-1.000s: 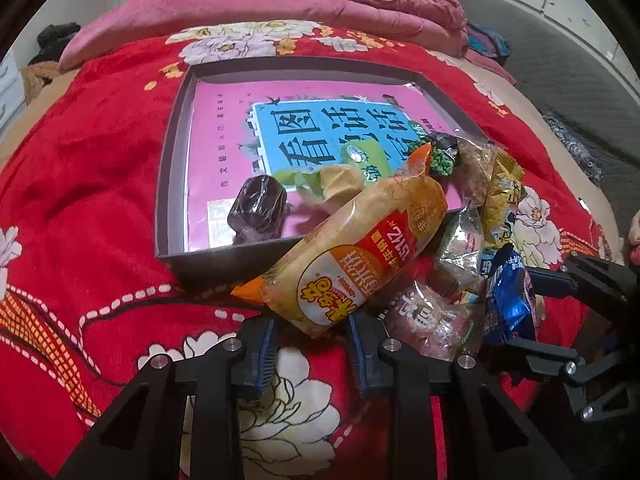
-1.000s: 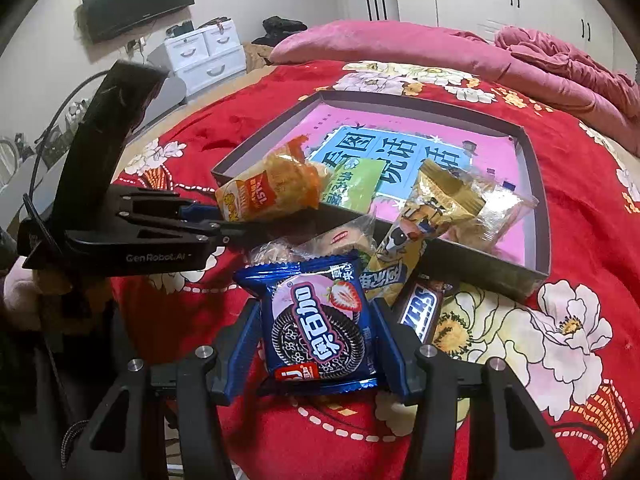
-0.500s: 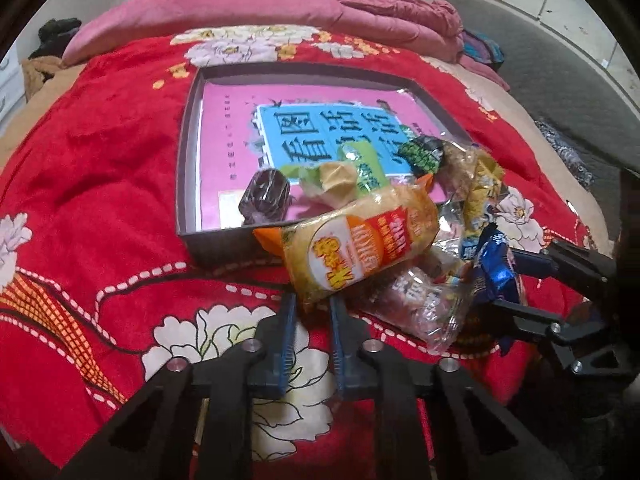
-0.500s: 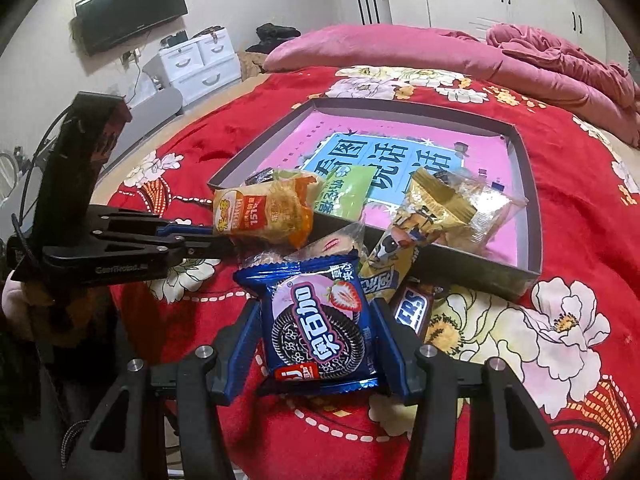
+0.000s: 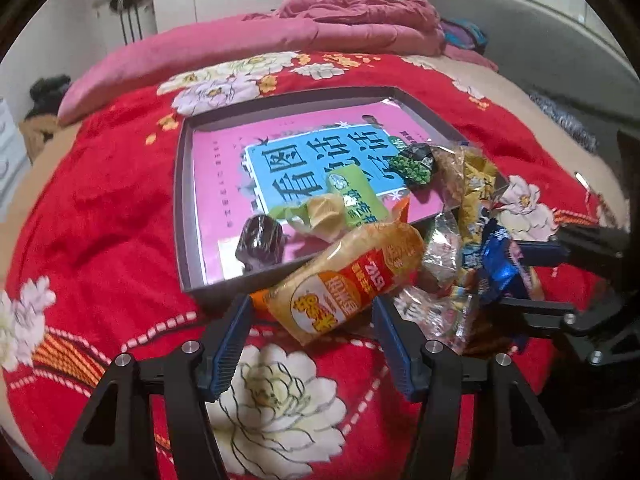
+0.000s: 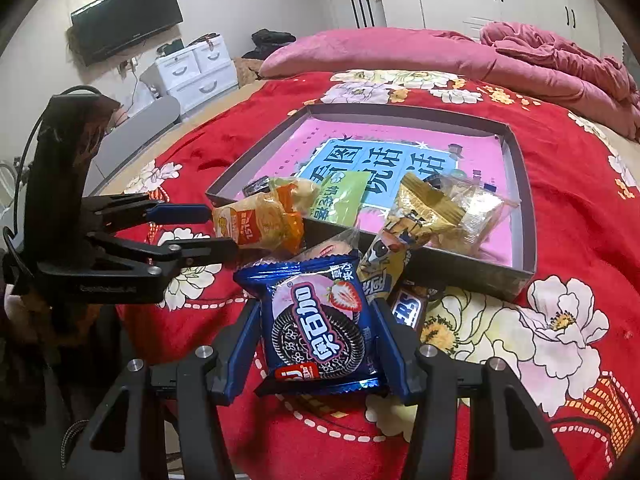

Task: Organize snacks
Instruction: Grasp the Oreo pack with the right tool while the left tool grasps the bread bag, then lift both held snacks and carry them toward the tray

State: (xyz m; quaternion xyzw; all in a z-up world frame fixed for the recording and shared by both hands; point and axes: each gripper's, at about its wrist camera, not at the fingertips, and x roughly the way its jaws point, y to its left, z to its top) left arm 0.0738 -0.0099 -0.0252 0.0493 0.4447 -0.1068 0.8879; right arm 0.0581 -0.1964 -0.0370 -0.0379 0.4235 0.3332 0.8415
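A yellow-orange snack bag [image 5: 344, 276] lies slanted across the front rim of the dark tray [image 5: 182, 200], its lower end on the red bedspread. My left gripper [image 5: 310, 312] is opening around that end, and its pads stand clear of the bag. From the right wrist the left gripper [image 6: 220, 229] shows at the left with the same bag [image 6: 260, 224] at its tips. My right gripper [image 6: 317, 308] is shut on a blue strawberry cookie pack [image 6: 316, 320], held just above the bedspread. In the left wrist view the right gripper [image 5: 510, 274] holds this pack [image 5: 498, 264] at the right.
Inside the tray, on a pink and blue book, lie a dark wrapped sweet [image 5: 260, 240], a green packet [image 5: 356, 196] and a pea packet [image 5: 414, 164]. A yellow wafer pack [image 6: 436, 208] leans over the rim. A chocolate bar [image 6: 408, 308] and a clear packet [image 5: 432, 312] lie in front.
The left jaws pinched shut at the bag's lower end, then spread wide. The bag now rests on the tray's rim. The right gripper and its cookie pack stayed put.
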